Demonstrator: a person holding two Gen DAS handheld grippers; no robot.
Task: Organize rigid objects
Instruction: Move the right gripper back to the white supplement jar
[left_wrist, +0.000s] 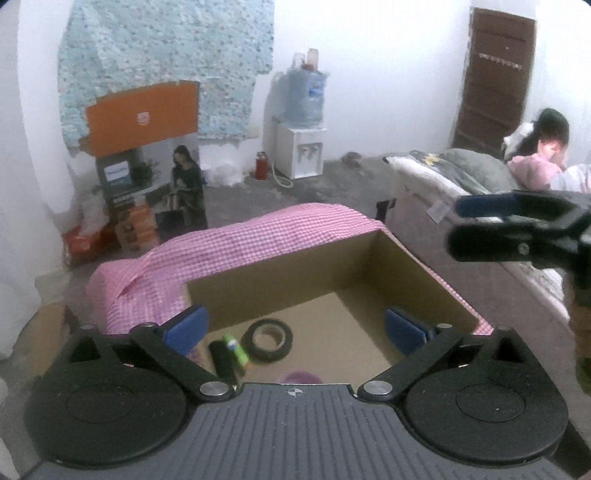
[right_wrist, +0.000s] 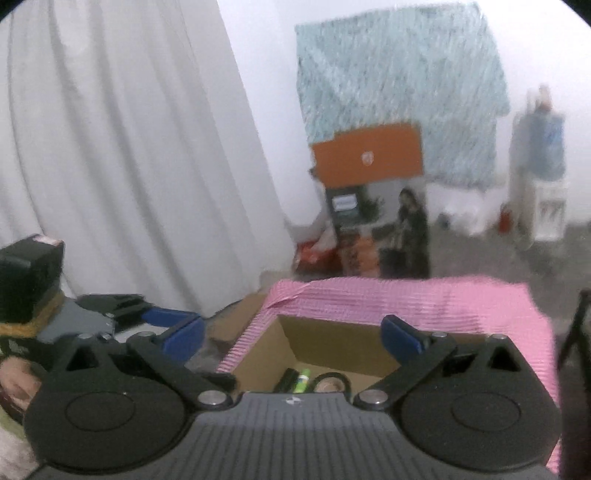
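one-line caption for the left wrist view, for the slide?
Open left gripper above a cardboard box holding a tape roll, green tube and black cylinder.

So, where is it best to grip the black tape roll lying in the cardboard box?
Probably from above: the tape roll lies flat on the floor of the cardboard box. Put one finger in its open centre and one outside, pinching the far rim, away from the green tube.

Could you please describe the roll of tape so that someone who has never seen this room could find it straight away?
Find the open cardboard box draped with pink checked cloth. On its floor lie a few small things close together; the roll of tape lies flat to the right of a black cylinder and a green tube. It is the only dark ring with a brown core.
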